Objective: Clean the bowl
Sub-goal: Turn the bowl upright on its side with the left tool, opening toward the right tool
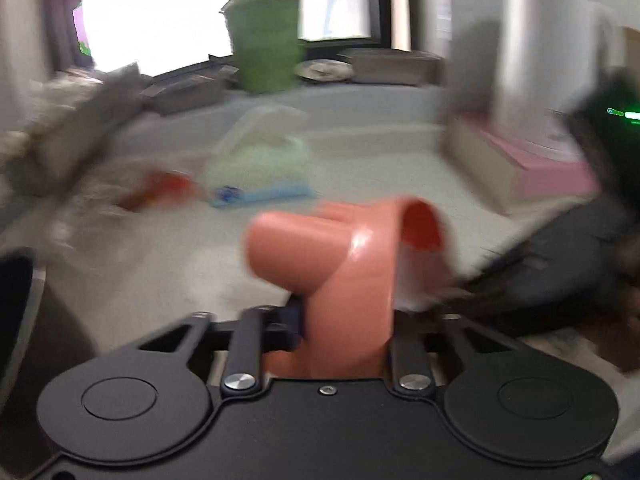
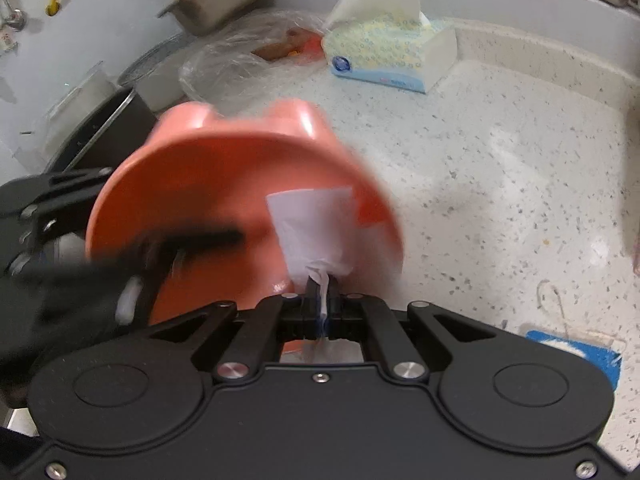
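A: Though both views are smeared, the salmon-pink plastic bowl with two ear-like bumps [image 2: 224, 184] is off the desk, tilted on edge, its open side toward the right gripper [image 2: 323, 300].

B: Who holds it?

A: Left gripper [image 1: 344, 320]. Its fingers are clamped on the bowl's rim, seen in the left wrist view with the wall standing right between the black arms. In the right wrist view that gripper comes in from the left edge, one finger [image 2: 208, 238] lying across the inside.

B: Right one?

A: Fingers together, pinching a white paper tissue [image 2: 316, 232]. The tissue fans out against the bowl's inner wall near the lower rim.

B: Surroundings?

A: White speckled stone desk [image 2: 500, 168] underneath. Behind the bowl, a crumpled clear plastic bag with orange-brown scraps [image 2: 256, 60], and just beside it a soft tissue pack, pale green and blue, one sheet sticking up [image 2: 384, 52]. Steel trays [image 2: 224, 0] along the back. Blue sponge-like pad [image 2: 580, 354] at the lower right, partly hidden. In the left wrist view, a green ribbed pot [image 1: 266, 44] by the window, very blurred.
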Demonstrator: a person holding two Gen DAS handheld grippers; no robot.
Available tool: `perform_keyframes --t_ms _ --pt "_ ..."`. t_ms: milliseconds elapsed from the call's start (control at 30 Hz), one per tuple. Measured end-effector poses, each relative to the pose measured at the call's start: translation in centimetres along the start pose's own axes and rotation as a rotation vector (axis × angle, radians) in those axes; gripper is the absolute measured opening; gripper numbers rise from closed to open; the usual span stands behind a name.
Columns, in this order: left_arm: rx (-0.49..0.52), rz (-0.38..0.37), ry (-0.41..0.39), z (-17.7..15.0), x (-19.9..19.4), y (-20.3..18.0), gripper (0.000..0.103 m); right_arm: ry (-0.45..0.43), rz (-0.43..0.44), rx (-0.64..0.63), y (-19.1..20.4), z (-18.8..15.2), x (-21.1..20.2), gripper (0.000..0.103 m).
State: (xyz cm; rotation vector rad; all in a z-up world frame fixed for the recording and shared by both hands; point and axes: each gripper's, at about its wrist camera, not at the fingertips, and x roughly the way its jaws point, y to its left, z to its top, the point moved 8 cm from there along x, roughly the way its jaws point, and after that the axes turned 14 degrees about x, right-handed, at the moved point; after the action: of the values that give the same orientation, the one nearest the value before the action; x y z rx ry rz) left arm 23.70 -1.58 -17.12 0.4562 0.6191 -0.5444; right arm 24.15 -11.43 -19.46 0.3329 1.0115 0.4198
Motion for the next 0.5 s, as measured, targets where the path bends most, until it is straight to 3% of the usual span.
perform_keyframes --t_ms 100,167,500 --pt "-0.331 -0.15 0.011 -2.4 0.9 3.3 0.011 -0.048 -0.02 -0.056 0.9 0.3 -1.5 0.002" --pt "-0.381 -0.167 0.009 -3.1 0.9 3.8 0.011 -0.065 -0.022 -0.082 1.3 0.5 -2.3 0.002" --pt "-0.252 -0.095 -0.014 -3.0 -0.1 2.2 0.012 -0.084 0.022 -0.242 6.3 1.4 -2.9 0.002"
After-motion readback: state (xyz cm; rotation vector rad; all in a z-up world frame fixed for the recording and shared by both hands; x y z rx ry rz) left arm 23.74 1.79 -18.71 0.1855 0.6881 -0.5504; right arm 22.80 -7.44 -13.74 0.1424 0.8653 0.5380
